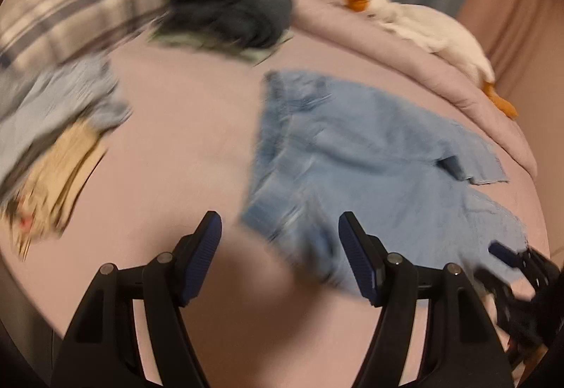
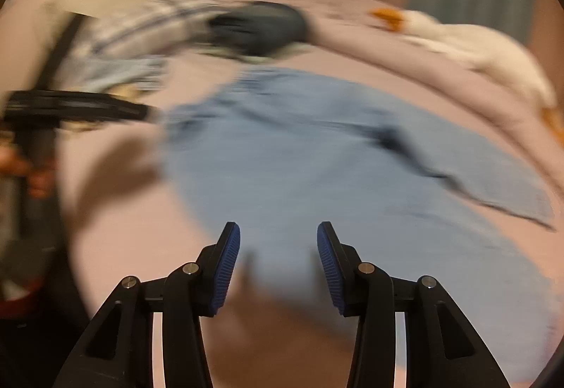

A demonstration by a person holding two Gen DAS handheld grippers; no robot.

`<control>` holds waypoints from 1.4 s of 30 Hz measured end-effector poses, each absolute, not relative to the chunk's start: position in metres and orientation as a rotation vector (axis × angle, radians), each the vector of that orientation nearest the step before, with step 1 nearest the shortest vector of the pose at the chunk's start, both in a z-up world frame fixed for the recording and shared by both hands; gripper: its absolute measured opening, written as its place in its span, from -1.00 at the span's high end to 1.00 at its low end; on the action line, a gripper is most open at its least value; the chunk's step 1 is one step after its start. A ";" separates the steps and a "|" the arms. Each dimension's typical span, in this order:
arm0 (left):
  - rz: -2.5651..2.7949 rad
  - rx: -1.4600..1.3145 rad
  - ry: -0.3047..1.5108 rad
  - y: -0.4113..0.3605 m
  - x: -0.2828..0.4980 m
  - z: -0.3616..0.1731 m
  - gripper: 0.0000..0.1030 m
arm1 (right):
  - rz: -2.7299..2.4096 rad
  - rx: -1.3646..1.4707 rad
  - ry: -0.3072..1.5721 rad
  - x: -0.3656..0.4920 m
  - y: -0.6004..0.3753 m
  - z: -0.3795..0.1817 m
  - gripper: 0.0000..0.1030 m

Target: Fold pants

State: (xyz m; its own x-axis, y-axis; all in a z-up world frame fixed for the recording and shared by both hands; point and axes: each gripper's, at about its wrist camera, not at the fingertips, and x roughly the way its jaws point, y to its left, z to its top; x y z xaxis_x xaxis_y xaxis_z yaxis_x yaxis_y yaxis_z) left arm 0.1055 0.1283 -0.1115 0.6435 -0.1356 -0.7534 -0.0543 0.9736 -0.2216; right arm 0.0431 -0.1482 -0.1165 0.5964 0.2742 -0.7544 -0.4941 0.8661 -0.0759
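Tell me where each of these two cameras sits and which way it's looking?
Left wrist: rides on the left gripper, looking down past its open fingers at the jeans on the bed; the right gripper shows at the lower right.
Right wrist: rides on the right gripper, looking down at the jeans; the left gripper shows at the left.
Shared: jeans, bed, plush goose.
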 end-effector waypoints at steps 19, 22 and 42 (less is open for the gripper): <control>-0.229 0.192 0.914 0.073 0.107 -0.181 -0.44 | 0.044 -0.050 1.015 0.056 -0.276 -0.158 -0.12; -0.248 0.212 0.901 0.072 0.095 -0.177 -0.44 | 0.067 -0.105 0.966 0.037 -0.278 -0.171 -0.20; -0.245 -0.086 0.877 0.149 0.225 -0.123 -0.72 | 0.407 -0.117 0.821 0.161 -0.219 -0.092 -0.34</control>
State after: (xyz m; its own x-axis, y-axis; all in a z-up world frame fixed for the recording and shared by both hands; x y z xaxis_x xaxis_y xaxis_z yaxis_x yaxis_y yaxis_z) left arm 0.2250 0.1490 -0.1230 0.6135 -0.2474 -0.7499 0.1768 0.9686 -0.1749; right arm 0.1607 -0.2195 -0.0919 0.6092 0.3070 -0.7312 -0.3961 0.9166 0.0547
